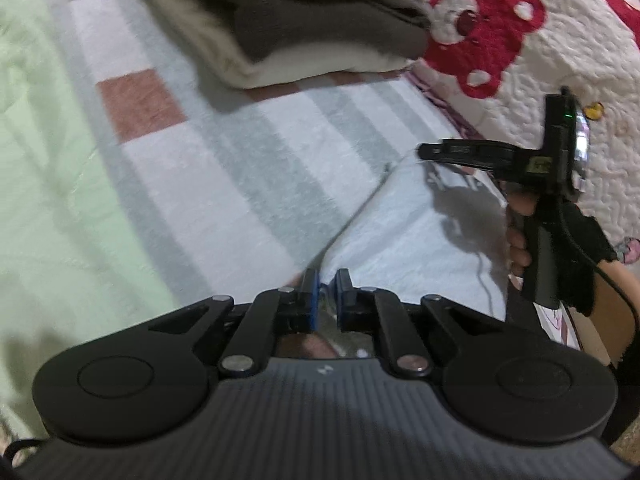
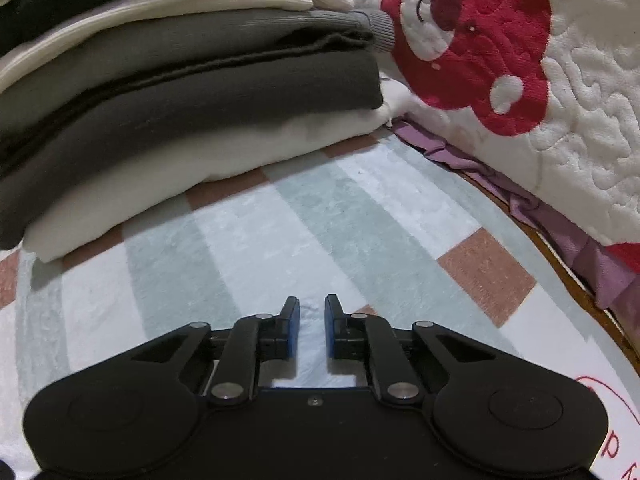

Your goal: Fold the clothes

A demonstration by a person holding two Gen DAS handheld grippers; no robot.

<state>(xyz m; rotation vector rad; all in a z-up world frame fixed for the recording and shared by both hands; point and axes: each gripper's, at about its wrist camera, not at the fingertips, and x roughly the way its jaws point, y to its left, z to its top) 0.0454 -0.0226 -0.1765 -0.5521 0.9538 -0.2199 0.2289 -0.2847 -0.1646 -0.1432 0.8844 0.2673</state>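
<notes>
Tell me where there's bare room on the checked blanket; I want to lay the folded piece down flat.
Free: the checked blanket between the right tool and the stack of folded clothes; also left of the white garment, toward the green sheet. Crowded: the bear quilt edge.

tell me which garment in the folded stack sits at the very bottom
The cream-white garment, lying directly on the checked blanket. The dark grey and lighter grey pieces rest above it.
</notes>
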